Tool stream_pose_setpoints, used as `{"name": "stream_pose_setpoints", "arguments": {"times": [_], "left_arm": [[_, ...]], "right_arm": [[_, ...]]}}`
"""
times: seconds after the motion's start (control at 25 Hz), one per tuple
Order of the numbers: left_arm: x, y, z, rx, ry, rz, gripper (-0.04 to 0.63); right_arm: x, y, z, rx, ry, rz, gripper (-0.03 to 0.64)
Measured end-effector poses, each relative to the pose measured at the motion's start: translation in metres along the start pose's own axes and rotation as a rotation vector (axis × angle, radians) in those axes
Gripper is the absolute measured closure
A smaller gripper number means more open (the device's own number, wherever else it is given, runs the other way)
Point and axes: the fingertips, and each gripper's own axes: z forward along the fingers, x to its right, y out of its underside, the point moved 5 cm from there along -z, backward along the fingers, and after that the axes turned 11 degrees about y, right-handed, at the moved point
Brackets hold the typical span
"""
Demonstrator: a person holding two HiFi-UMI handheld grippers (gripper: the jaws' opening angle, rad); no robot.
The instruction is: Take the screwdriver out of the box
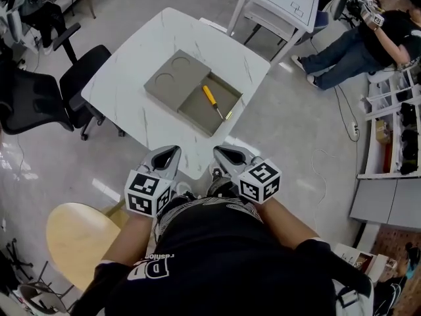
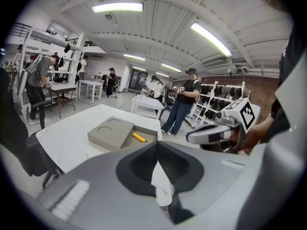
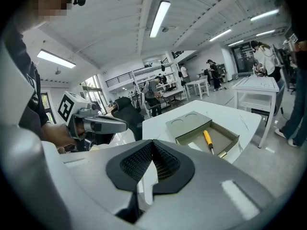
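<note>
Bright, even light falls from ceiling tubes (image 2: 117,7); the floor (image 1: 105,189) glares at 8 o'clock. Gripper views bulge, corners black, near foreground soft.

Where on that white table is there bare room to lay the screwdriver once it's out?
Bare table lies left of the box, toward the black chair, and along the near edge. The middle is crowded: the box, holding the screwdriver.
</note>
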Motion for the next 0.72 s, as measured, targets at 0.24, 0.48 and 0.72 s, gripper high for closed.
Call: {"name": "stream_pose_setpoints", "arguments": {"times": [0.24,0.48,0.72], "left_arm": [[-0.014,-0.009,0.004,0.014,-0.060,-0.030,0.537],[-0.030,-0.008,0.019,-0.023,-0.129,-0.055,0.537],[-0.034,-0.006,0.020,-0.012,-0.189,-0.085,0.537]], "right_arm": [[0.017,-0.016,0.022,-0.027,-0.035,-0.049,0.615],[0.040,-0.029,0.047,-0.057,-0.072,-0.094,0.615],[0.055,-0.034,0.066,-0.075,-0.117,-0.108,0.615]]}}
